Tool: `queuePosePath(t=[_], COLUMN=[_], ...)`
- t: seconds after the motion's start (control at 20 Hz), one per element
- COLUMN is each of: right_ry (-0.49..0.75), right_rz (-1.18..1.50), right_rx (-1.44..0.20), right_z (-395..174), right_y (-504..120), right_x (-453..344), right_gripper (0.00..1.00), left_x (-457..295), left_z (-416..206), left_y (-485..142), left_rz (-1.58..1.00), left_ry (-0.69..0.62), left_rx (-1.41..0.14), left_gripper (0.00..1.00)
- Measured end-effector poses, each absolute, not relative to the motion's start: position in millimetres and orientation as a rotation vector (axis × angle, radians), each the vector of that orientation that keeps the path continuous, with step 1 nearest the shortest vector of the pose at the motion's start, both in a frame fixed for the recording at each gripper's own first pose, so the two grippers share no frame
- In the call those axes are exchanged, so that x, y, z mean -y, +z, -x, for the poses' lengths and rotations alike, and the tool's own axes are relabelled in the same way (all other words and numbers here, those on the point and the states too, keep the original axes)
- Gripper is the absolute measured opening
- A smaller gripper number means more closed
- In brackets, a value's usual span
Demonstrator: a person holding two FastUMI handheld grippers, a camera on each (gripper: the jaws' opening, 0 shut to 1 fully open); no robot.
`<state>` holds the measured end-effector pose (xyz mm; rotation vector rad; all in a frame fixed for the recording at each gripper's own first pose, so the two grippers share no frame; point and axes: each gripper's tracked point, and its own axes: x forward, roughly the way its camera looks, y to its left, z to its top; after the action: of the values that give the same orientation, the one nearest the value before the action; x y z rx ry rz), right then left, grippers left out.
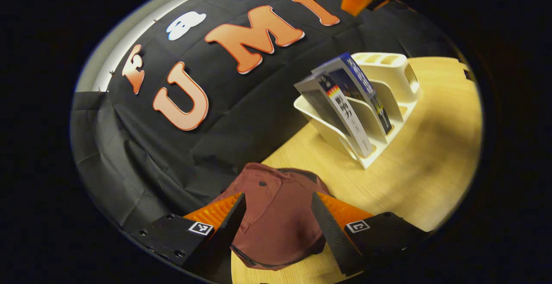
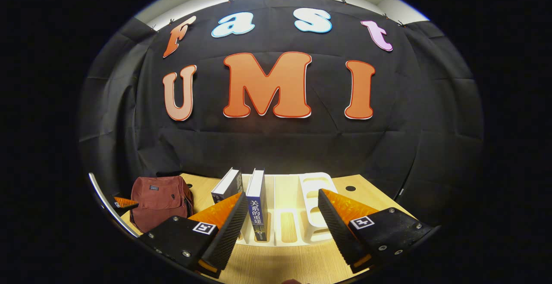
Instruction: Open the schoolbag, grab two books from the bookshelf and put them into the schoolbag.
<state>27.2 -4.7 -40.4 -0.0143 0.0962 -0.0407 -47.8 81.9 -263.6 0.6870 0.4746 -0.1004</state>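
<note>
A maroon schoolbag (image 1: 276,219) stands on the wooden table, close in front of my left gripper (image 1: 278,208), whose jaws are open on either side of the bag's top without pressing it. To its right a white bookshelf (image 1: 379,103) holds two upright books (image 1: 345,107). In the right gripper view the schoolbag (image 2: 159,204) sits at the left, and the bookshelf (image 2: 297,206) is straight ahead with a blue-spined book (image 2: 256,202) and a second book (image 2: 226,185) in its left slots. My right gripper (image 2: 282,210) is open, facing the shelf. The left gripper's fingertip (image 2: 123,203) shows beside the bag.
The wooden table (image 1: 431,163) runs to the black cloth wall behind the bag and shelf. A round cable hole (image 2: 350,188) lies in the tabletop right of the shelf. The shelf's right slots hold no books.
</note>
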Motion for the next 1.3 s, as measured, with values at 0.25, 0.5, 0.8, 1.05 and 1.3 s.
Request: queuePosePath(t=[0.25, 0.5, 0.8, 1.05, 1.3], right_ry=[-0.052, -0.057, -0.075, -0.066, -0.018], right_rz=[0.022, 0.021, 0.022, 0.027, 0.042], right_rx=[-0.099, -0.100, -0.094, -0.096, -0.110], right_z=[-27, -26, -23, -24, -31], right_y=[-41, -41, -41, -41, -42], right_x=[10, 13, 22, 20, 5], right_gripper=[0.97, 0.97, 0.97, 0.97, 0.97], left_x=[-100, -100, -104, -104, -104], left_z=[69, 79, 77, 65, 61], left_y=[-322, -347, -363, -366, -357], left_rz=[-0.786, -0.894, -0.935, -0.964, -0.889], left_ry=[-0.111, -0.171, -0.166, -0.197, -0.245], left_rx=[-0.641, -0.679, -0.719, -0.735, -0.792], left_gripper=[0.96, 0.98, 0.96, 0.92, 0.34])
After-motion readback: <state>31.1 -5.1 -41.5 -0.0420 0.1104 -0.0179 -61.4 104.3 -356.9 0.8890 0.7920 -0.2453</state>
